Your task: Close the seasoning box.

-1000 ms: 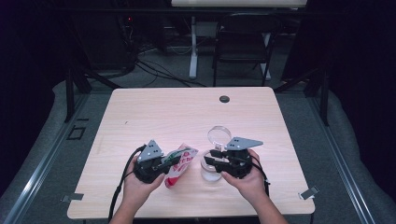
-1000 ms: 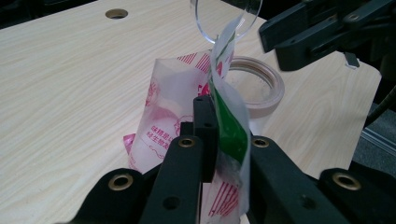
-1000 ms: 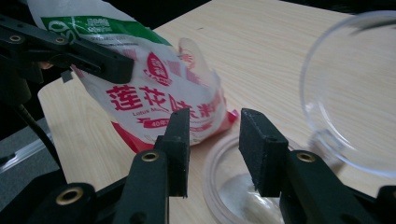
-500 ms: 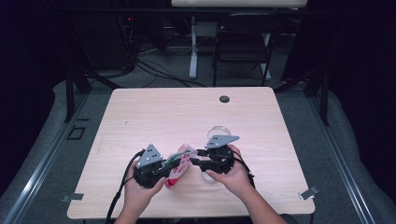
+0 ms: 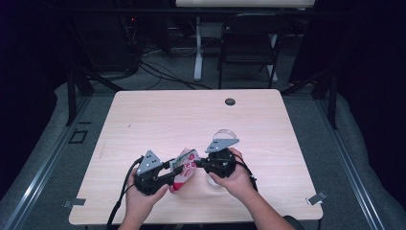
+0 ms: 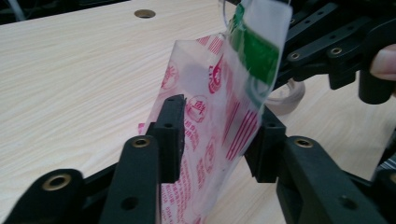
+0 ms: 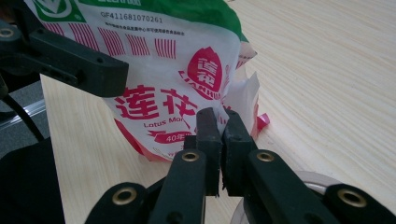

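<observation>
Pouch place: the red-and-white pouch (image 5: 184, 168) hangs just above the table (image 5: 158, 115), between the two hand-held grippers.
Left hand-held gripper (image 6: 217, 135): jaws have just been opening; they stand either side of the pouch body, slack rather than pinching.
Right hand-held gripper (image 7: 219, 128): jaws have just been closing, now clenched on the pouch's side edge.
Handling: probably light, thin, crinkly film; soft, slippery, tears easily.
Best hold: the flat sealed edge or green top (image 6: 257, 46), not the loose middle.
Nearby: a clear bowl (image 5: 223, 134) beside the right hand.

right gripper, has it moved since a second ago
Yes. In the high view the right gripper has shifted left, off the clear cup toward the red and white bag, and its jaws have just closed on the bag's edge.
</observation>
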Action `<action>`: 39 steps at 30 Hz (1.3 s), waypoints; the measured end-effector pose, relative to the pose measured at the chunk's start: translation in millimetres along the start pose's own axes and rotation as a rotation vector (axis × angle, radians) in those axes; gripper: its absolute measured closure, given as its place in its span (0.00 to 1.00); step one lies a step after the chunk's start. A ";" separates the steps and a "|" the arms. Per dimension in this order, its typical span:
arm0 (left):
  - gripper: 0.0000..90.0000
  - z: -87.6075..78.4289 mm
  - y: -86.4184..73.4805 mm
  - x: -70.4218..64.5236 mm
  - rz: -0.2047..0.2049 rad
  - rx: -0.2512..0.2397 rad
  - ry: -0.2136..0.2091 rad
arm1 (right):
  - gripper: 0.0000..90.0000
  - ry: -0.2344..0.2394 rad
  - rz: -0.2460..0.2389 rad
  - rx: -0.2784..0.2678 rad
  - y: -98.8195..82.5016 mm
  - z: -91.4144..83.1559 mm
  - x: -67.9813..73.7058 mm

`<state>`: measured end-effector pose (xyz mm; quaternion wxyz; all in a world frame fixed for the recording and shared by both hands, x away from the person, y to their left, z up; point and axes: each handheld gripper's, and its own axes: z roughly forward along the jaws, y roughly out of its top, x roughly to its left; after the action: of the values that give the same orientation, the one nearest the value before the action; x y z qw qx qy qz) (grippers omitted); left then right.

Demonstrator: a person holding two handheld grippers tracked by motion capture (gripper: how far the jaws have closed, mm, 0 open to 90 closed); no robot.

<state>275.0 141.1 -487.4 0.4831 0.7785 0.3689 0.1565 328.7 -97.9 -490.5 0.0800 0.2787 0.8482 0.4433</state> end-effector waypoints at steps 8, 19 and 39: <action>0.57 8.7 -11.0 0.7 0.032 0.020 -0.002 | 0.98 0.000 0.004 0.002 -0.6 -0.4 -0.2; 0.47 26.7 -33.8 7.3 -0.056 0.061 -0.011 | 0.96 -0.004 0.010 -0.001 -1.8 -1.3 0.0; 0.30 55.1 -55.4 12.5 -0.073 0.122 0.028 | 0.93 -0.015 0.018 -0.001 -6.2 -5.0 0.2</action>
<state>293.0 129.6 -563.5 0.4348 0.7903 0.4127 0.1266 324.1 -104.1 -492.5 0.0826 0.2897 0.8447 0.4424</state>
